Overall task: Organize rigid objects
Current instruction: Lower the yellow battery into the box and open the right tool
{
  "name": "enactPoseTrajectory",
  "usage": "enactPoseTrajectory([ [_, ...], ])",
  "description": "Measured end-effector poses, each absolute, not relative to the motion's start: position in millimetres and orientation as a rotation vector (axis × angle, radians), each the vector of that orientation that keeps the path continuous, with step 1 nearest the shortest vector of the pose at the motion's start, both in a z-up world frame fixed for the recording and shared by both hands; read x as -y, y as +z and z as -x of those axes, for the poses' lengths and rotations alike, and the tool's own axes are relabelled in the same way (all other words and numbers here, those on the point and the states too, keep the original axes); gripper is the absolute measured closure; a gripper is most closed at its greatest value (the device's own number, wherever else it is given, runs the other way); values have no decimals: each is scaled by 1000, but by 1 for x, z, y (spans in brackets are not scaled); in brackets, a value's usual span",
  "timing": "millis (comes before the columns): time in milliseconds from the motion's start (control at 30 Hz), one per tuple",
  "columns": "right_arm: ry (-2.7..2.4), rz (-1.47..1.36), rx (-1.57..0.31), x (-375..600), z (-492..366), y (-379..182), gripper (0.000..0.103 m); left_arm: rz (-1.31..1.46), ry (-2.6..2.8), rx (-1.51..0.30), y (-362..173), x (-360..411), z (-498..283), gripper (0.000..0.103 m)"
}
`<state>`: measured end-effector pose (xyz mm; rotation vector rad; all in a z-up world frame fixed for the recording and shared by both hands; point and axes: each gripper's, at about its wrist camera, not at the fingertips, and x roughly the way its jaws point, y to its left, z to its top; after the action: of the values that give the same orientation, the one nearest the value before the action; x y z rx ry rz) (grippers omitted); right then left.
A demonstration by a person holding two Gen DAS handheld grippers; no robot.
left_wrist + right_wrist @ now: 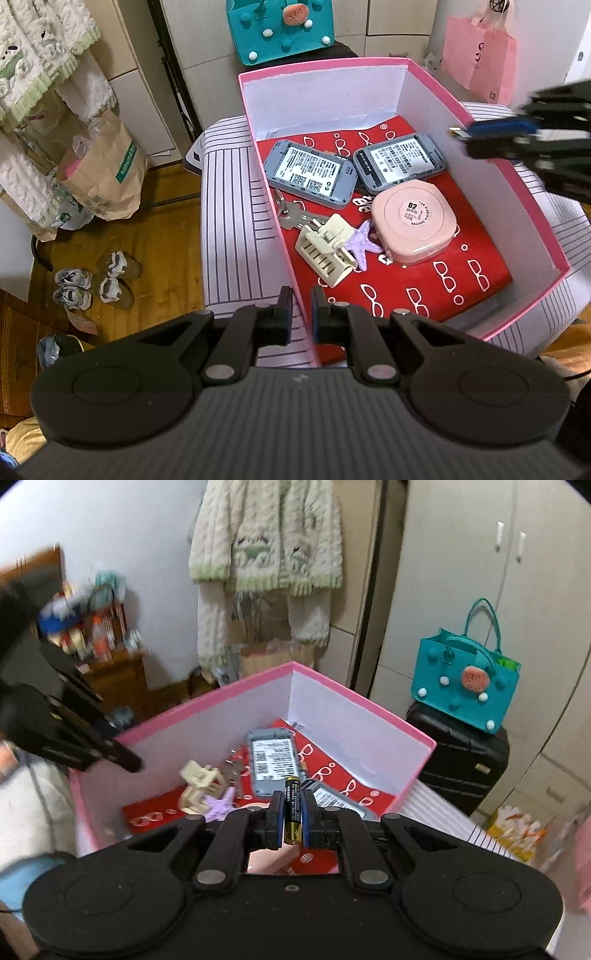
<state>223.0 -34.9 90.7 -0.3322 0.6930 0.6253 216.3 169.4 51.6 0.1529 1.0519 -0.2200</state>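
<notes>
We worked in a small room with a wooden floor, pale cupboards and a knitted cardigan hanging on the wall; a pink box sat on a striped cushioned surface.

Nearest in the left wrist view, our left gripper filled the bottom of the frame, its fingers drawn narrow and pinching the near left wall of the box between them. In the right wrist view, our right gripper sat at bottom centre with its fingers closed on a battery, which stood upright between them, above the box's interior. The same gripper showed blurred at the upper right of the left wrist view, over the box's right wall.

Inside the box, a red sheet with white glasses covered the floor. Closest to us on it lay a cream hair clip, touching a purple star clip. Just beside that sat a pink rounded case. A key lay near the left wall. Farther back, two grey devices with white labels rested side by side.

Beyond the box, at the top of the frame, stood a teal bag, which the right wrist view showed resting on a black suitcase. A pink paper bag hung at upper right, and shoes and a brown paper bag sat on the floor at left.
</notes>
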Motion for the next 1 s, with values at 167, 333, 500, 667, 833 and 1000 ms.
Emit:
enactPoseTrajectory([
  [167, 606, 405, -785, 11, -256, 76, 92, -142, -221, -1035, 51, -171, -214, 94],
  [333, 597, 467, -796, 0, -270, 64, 91, -155, -216, -1019, 50, -169, -211, 94],
  [500, 566, 438, -784, 9, -275, 62, 91, -157, -220, -1021, 50, -169, -212, 94],
  [667, 589, 263, -784, 43, -269, 81, 88, -149, -217, -1016, 50, -170, -211, 94],
  [833, 544, 220, -723, 85, -235, 100, 72, -78, -200, -1001, 49, -177, -211, 93],
  [1000, 488, 187, -734, 134, -205, 95, 71, -35, -192, -986, 49, -181, -209, 93],
])
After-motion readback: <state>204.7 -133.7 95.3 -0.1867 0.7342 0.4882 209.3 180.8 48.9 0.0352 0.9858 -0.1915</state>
